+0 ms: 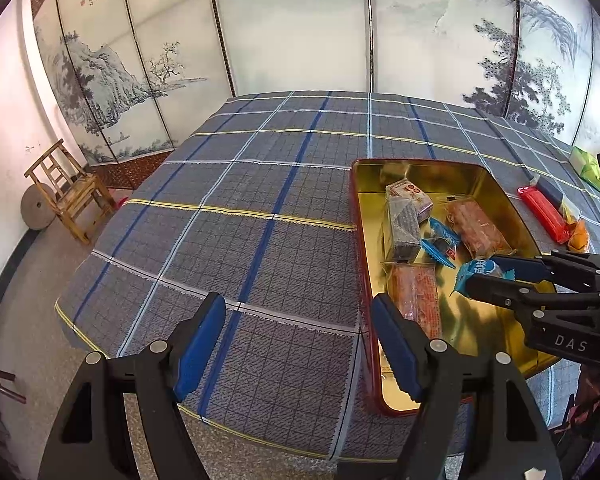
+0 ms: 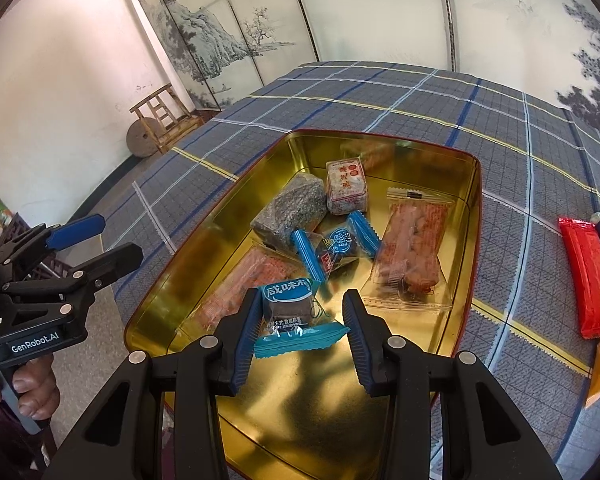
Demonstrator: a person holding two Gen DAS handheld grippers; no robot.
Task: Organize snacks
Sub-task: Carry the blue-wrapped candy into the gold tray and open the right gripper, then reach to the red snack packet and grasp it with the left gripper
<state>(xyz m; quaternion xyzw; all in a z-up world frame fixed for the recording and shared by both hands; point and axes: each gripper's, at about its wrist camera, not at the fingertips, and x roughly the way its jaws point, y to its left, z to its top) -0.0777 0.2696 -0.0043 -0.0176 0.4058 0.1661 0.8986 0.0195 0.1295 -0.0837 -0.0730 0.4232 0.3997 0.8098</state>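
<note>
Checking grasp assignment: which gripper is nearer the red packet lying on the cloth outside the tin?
Right. The right gripper is over the tin, beside the red packet. The left gripper is on the tin's other side, over the cloth.

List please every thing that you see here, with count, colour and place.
tin: one, gold inside, red rim, on the checked cloth
clear packets: two, orange-red, in the tin
grey block: one, in the tin
square packet: one, pale with red print, in the tin
wrapped candy: one, blue, in the tin
red packet: one, on the cloth, right of the tin
green packet: one, on the cloth, further right
chair: one, wooden, by the wall
left gripper: jaws open, empty, over the cloth
right gripper: jaws shut on blue packet, above the tin
</note>
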